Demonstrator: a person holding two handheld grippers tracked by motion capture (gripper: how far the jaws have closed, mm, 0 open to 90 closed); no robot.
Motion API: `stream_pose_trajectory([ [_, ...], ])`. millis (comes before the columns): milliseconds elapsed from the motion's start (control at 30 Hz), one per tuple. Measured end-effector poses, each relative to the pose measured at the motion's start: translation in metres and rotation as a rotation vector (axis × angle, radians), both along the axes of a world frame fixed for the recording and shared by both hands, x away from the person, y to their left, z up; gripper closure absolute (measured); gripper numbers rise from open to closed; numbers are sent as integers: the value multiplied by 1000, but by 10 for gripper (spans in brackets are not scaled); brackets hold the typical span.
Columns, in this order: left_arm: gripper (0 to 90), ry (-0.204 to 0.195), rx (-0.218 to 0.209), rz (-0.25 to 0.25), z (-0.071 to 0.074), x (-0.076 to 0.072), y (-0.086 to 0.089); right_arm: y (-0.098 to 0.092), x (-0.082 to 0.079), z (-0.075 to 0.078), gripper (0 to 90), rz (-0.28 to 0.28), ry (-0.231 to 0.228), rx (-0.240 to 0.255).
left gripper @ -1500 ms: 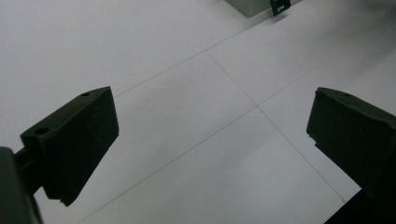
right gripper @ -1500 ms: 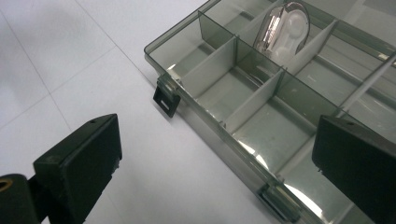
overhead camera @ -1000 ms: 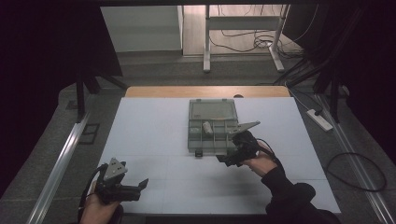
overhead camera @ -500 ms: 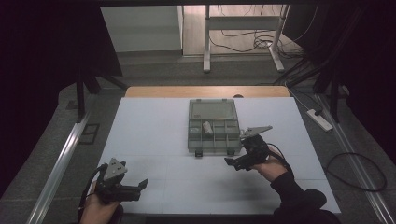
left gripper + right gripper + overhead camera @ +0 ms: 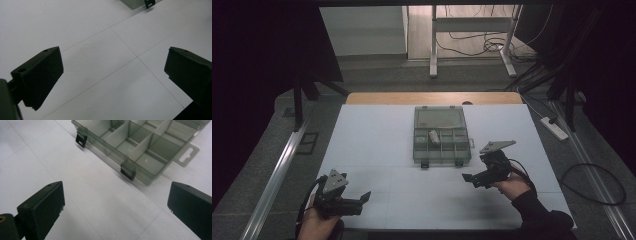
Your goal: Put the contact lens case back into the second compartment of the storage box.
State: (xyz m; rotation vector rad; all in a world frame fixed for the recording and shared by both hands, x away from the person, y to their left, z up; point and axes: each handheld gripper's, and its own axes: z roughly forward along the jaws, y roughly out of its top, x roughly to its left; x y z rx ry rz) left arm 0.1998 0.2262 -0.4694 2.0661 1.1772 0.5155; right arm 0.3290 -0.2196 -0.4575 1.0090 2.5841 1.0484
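Right gripper (image 5: 468,178) hovers low over the counter (image 5: 377,140) with its jaws spread wide and nothing between them; in the right gripper view the same gripper (image 5: 116,202) looks along those two black jaws at bare white surface. Just ahead of it and a little to its far side lies the compartment box (image 5: 442,136), a clear greenish organiser with its lid (image 5: 439,117) folded back flat behind it. The box (image 5: 140,147) sits near the jaws but apart from them, its near wall turned at a slant to the gripper, with two dark latches (image 5: 128,173) hanging on that wall and a hang tab (image 5: 187,155) jutting from the end closest to the right-hand jaw. The compartments nearest the gripper look empty; one farther cell holds a small pale piece (image 5: 432,135), too small to make out.

Left gripper (image 5: 364,198) is well apart from the box, held near the person's edge of the counter, its jaws likewise wide apart and empty. From the left gripper view, this gripper (image 5: 112,68) faces plain white counter crossed by thin lines, and a corner of the box (image 5: 136,3) shows far ahead of the jaws.

Each gripper is held in a hand (image 5: 314,226), and a dark sleeve (image 5: 537,210) covers the right forearm.
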Motion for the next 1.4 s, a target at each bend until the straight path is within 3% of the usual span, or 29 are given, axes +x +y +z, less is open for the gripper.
stream_pose_trajectory([
  [933, 17, 1, -3, 2, 0, 0, 0, -41, -23, -1, 0, -58, 8, -19],
  [1400, 17, 1, -1, 3, 0, 0, 0, -67, -34, 1, 0, -104, 7, -3],
])
